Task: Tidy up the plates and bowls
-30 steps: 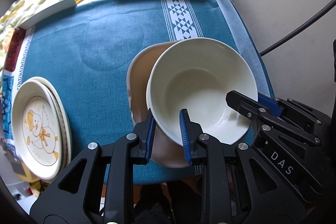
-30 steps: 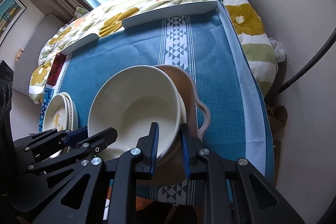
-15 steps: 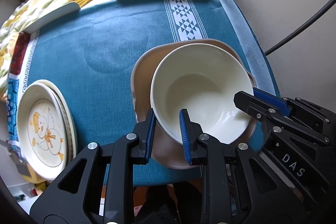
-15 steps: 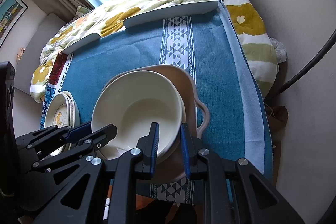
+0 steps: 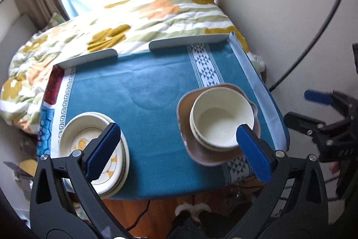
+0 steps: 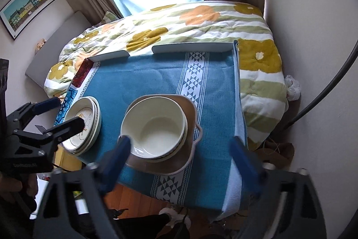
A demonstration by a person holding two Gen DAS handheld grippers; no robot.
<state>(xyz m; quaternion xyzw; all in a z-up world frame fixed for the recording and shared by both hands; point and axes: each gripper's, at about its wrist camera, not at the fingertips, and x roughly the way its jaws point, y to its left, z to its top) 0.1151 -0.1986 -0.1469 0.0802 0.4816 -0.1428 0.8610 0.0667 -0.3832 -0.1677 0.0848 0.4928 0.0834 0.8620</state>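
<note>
Left gripper: jaws spread wide, nothing held, hanging above the near table edge. Right gripper: same, wide apart and empty, blue pads a bit blurred. Neither touches any dish.

Cream bowl sits upright, nested in what looks like a second bowl, both inside the tan handled dish near the front right of the blue tablecloth. Plate stack with the cartoon print is at the front left, well apart from the bowls. The far half of the cloth has no dishes on it; beyond it, the floral duvet and the window.

My read: the bowl-stacking step looks done, with bowls and plates each in one pile. If anything remains, the next move is squaring up the plate stack with the left gripper; its rims look slightly offset. That needs a low approach and a rim grip.
</note>
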